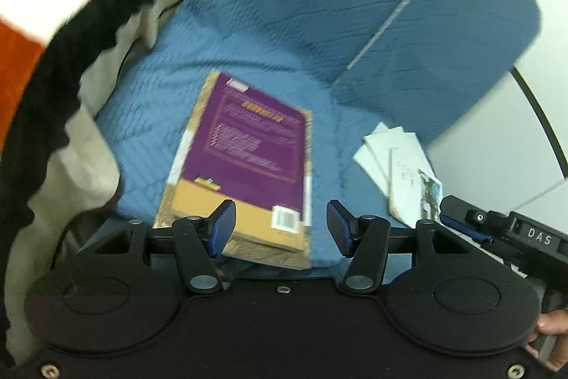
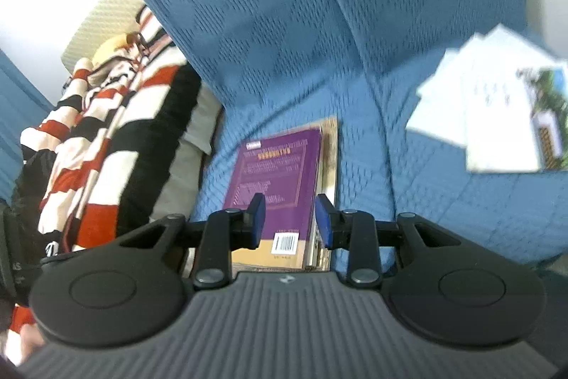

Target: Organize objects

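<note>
A purple and tan book (image 1: 245, 158) lies flat on the blue sofa seat (image 1: 142, 130), on top of another book. My left gripper (image 1: 280, 226) is open just above the book's near edge, one pad over the cover. Several white cards or envelopes (image 1: 401, 162) lie to the right on the seat. My right gripper (image 2: 289, 219) is open above the same book (image 2: 277, 162), near its barcode end. The white cards (image 2: 490, 109) show at the upper right in the right wrist view. The right gripper's body (image 1: 504, 229) shows at the right edge of the left wrist view.
A red, white and black striped blanket (image 1: 46, 23) with a beige cushion (image 1: 71, 166) lies at the left of the seat. It shows in the right wrist view (image 2: 106, 137) too. The blue sofa backrest (image 2: 284, 6) rises behind the book.
</note>
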